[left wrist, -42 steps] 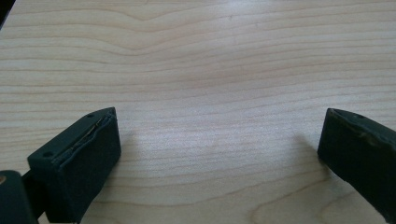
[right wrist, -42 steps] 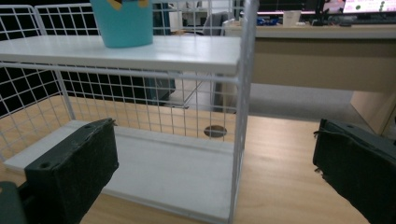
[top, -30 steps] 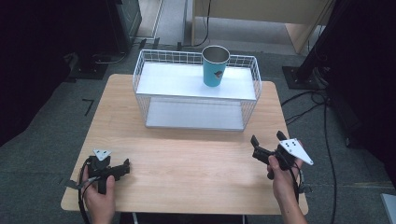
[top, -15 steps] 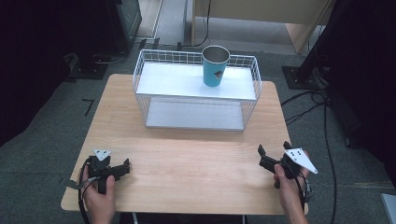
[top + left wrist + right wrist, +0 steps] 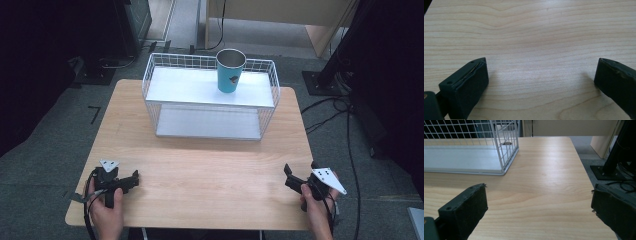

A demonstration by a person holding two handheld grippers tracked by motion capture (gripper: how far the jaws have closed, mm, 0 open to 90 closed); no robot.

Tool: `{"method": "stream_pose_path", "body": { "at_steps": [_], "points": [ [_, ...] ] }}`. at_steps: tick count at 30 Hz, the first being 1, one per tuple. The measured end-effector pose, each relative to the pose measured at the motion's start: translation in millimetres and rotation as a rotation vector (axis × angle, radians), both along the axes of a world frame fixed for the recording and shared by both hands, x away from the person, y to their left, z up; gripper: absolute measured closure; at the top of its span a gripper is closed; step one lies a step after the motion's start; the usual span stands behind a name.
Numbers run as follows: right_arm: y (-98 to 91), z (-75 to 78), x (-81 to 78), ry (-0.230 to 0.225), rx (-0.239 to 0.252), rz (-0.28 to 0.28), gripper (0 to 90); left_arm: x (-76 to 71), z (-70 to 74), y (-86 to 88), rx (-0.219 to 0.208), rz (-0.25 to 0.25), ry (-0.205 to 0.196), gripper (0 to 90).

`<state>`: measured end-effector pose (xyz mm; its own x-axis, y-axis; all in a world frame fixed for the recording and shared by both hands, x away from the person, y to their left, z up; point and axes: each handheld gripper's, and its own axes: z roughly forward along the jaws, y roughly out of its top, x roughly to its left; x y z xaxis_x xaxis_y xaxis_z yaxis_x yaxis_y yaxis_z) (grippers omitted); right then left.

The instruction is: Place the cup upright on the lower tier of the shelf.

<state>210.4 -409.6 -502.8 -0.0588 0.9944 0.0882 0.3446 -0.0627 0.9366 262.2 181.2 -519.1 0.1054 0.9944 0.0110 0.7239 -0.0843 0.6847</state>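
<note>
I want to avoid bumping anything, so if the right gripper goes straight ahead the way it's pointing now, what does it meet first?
Probably the near right corner of the white wire rack. The right gripper has open jaws over bare table, but depth is hard to judge; it might just pass the corner.

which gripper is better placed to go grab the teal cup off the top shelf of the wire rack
Right, probably. The teal cup stands right of centre on the wire rack top shelf, closer to the right gripper, whose view faces the rack with fingers apart. The left gripper, also open, points across bare table.
</note>
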Motion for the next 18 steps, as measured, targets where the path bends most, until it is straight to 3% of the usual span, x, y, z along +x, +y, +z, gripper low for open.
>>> {"method": "stream_pose_path", "body": {
  "at_steps": [10, 18],
  "points": [
    [-7.3, -11.4, -9.4, 0.066, -0.013, -0.008, 0.2, 0.0, 0.0, 0.0, 0.0, 0.0, 0.0, 0.0],
    [-8.6, -16.7, -10.9, 0.145, -0.063, -0.002, 0.2, -0.1, 0.0, 0.0, 0.0, 0.0, 0.0, 0.0]
  ]
}}
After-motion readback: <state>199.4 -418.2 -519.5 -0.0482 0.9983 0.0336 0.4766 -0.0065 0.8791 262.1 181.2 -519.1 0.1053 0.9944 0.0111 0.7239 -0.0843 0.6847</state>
